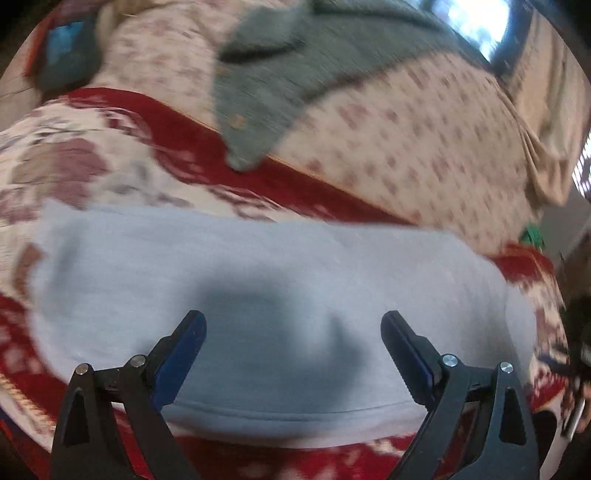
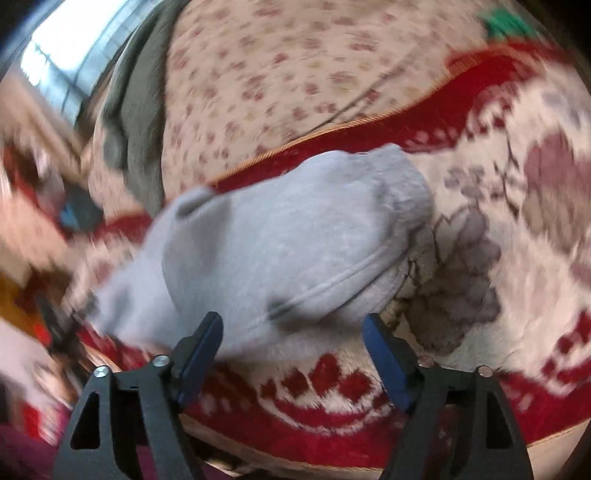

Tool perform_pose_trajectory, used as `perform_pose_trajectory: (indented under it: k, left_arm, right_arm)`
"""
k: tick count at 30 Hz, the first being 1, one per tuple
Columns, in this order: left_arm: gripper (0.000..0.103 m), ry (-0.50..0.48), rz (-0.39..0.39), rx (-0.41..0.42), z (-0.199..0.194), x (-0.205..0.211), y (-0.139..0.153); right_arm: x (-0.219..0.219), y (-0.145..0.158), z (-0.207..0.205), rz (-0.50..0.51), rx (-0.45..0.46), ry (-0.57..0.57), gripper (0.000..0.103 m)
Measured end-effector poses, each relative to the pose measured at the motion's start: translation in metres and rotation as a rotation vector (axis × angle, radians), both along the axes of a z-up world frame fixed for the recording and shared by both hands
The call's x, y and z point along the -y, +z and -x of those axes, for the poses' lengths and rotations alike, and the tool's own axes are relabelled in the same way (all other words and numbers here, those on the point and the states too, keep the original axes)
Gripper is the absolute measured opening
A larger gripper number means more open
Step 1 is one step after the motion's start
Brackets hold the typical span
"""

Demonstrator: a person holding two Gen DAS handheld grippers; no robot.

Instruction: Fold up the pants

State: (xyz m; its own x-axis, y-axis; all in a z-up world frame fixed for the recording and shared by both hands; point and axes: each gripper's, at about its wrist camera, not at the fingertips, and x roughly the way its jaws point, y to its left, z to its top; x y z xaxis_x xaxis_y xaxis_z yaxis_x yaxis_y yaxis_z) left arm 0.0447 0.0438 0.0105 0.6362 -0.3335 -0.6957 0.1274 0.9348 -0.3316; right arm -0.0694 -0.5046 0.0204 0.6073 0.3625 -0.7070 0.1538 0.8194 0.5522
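Surface: red-and-cream patterned blanket point(image 1: 92, 155), plush, large floral motifs, spread over what looks like a bed or couch. Behind it a cream fabric with small reddish print point(image 1: 424, 129), meeting the blanket along an orange piped edge across mid-frame. Bright window point(image 1: 476, 26) upper right of the left wrist view, upper left of the right one. Both frames motion-blurred.

Around: dark grey garment point(image 1: 273, 74) draped over the printed fabric, top centre of the left view, its tip hanging onto the red border. Blue-and-dark object point(image 1: 66, 51) upper left, too blurred to identify. Green patch point(image 2: 509, 20) upper right of the right view, unclear. Clutter at the left edge of the right view, unreadable.

Pants point(image 1: 258, 280): light grey, fleecy, lying on the blanket. In the left view they fill the lower centre as a wide flat band, stitched hem along the near edge. In the right view they're bunched into a rounded heap mid-frame, seam running across the near side.

Left hand-held gripper point(image 1: 293, 326): fingers spread wide above the grey fabric, nothing between them. Right hand-held gripper point(image 2: 293, 326): likewise spread, at the near edge of the heap, gripping nothing.
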Motion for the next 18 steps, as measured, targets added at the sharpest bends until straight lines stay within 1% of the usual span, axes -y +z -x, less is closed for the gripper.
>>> perform_pose_trajectory:
  k: [3, 5, 7, 8, 9, 10, 11, 12, 14, 18]
  left_arm:
    - [0.095, -0.033, -0.013, -0.056, -0.007, 0.024, -0.018]
    - [0.095, -0.033, -0.026, -0.110, -0.011, 0.033, -0.032]
    - [0.095, -0.015, -0.028, -0.120, -0.012, 0.034, -0.040]
    - [0.095, -0.013, -0.025, -0.117, -0.011, 0.034, -0.040]
    - [0.095, -0.012, -0.022, -0.117, -0.010, 0.033, -0.039]
    - [0.095, -0.012, -0.019, -0.119, -0.008, 0.032, -0.039]
    - [0.095, -0.014, -0.017, -0.123, -0.007, 0.032, -0.040]
    - [0.095, -0.017, -0.018, -0.127, -0.008, 0.031, -0.041]
    - [0.095, -0.027, -0.029, -0.133, -0.008, 0.031, -0.042]
    - [0.095, -0.037, -0.075, -0.136, -0.010, 0.039, -0.043]
  right_arm:
    - [0.024, -0.021, -0.016, -0.131, -0.020, -0.098, 0.087]
    - [0.033, -0.032, -0.027, -0.220, -0.002, -0.113, 0.087]
    - [0.041, -0.049, -0.042, -0.297, -0.013, -0.161, 0.087]
    - [0.043, -0.057, -0.046, -0.330, -0.027, -0.190, 0.084]
    - [0.045, -0.064, -0.050, -0.384, -0.016, -0.211, 0.077]
    - [0.044, -0.066, -0.052, -0.391, 0.006, -0.209, 0.051]
    - [0.043, -0.063, -0.052, -0.361, 0.022, -0.209, 0.044]
    - [0.040, -0.057, -0.050, -0.334, 0.051, -0.203, 0.041]
    - [0.039, -0.043, -0.044, -0.320, 0.108, -0.198, 0.032]
    - [0.039, -0.010, -0.022, -0.272, 0.212, -0.181, 0.028]
